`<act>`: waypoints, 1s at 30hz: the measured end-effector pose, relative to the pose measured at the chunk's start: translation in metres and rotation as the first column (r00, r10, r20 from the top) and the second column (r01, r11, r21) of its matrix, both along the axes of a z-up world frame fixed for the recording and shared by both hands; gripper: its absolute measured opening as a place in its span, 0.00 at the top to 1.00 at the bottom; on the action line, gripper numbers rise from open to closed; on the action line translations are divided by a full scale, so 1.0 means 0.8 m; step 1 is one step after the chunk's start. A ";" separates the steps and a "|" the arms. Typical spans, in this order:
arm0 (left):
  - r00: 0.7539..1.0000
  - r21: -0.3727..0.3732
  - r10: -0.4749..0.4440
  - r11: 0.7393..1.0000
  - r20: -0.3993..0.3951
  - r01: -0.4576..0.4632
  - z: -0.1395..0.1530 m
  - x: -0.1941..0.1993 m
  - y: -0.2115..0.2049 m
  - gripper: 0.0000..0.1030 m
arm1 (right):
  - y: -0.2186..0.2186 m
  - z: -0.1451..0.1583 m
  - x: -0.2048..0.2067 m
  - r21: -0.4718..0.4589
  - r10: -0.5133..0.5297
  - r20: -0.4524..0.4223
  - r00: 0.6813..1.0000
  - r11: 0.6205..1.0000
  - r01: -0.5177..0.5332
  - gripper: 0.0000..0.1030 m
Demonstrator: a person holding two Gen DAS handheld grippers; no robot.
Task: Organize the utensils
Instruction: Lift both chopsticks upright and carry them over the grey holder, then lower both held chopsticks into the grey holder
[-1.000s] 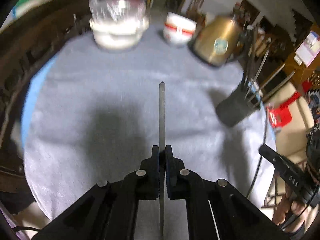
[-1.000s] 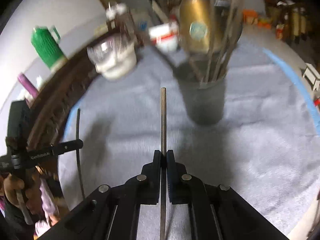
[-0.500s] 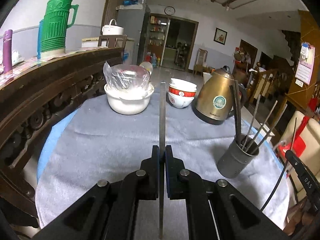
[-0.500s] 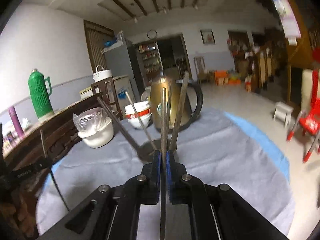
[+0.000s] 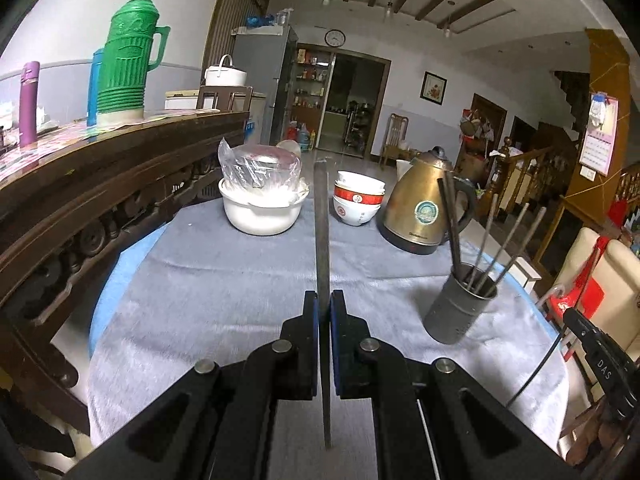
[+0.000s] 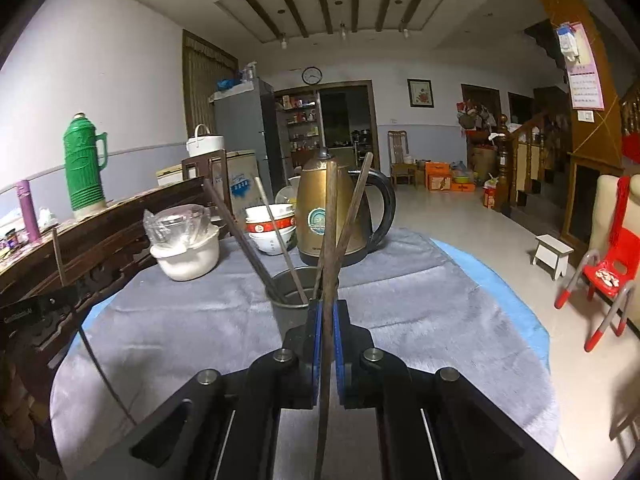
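Observation:
My left gripper is shut on a thin dark metal chopstick that sticks up and forward past its tips. A dark grey holder cup with several chopsticks in it stands on the grey tablecloth, off to the right of this gripper. My right gripper is shut on a brownish chopstick and sits just before the same cup, whose front is hidden behind the jaws. Each gripper shows at the edge of the other's view: the right one and the left one.
Beyond the cup stand a brass kettle, stacked red-and-white bowls and a white pot with a plastic-wrapped lid. A carved wooden sideboard with a green thermos runs along the left. A red chair stands past the table's right edge.
Both grippers have lifted and tilted upward, so the views now take in the room instead of the tabletop. The right gripper has come close behind the cup. Both stay shut on their chopsticks.

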State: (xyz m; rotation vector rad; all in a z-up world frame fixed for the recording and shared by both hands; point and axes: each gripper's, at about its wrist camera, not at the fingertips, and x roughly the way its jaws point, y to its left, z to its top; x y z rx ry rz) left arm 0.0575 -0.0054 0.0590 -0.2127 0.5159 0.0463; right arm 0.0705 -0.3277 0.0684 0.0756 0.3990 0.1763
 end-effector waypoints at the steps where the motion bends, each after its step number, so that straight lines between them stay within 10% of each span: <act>1: 1.000 -0.005 0.000 1.000 0.000 0.000 0.000 -0.005 0.001 0.95 | -0.001 0.002 -0.008 0.001 0.002 0.000 1.000 1.000 -0.002 0.94; 30: 0.999 -0.121 0.001 0.993 0.034 0.003 0.025 -0.035 0.014 0.95 | -0.017 0.031 -0.051 0.093 0.006 0.010 1.000 0.996 -0.007 0.94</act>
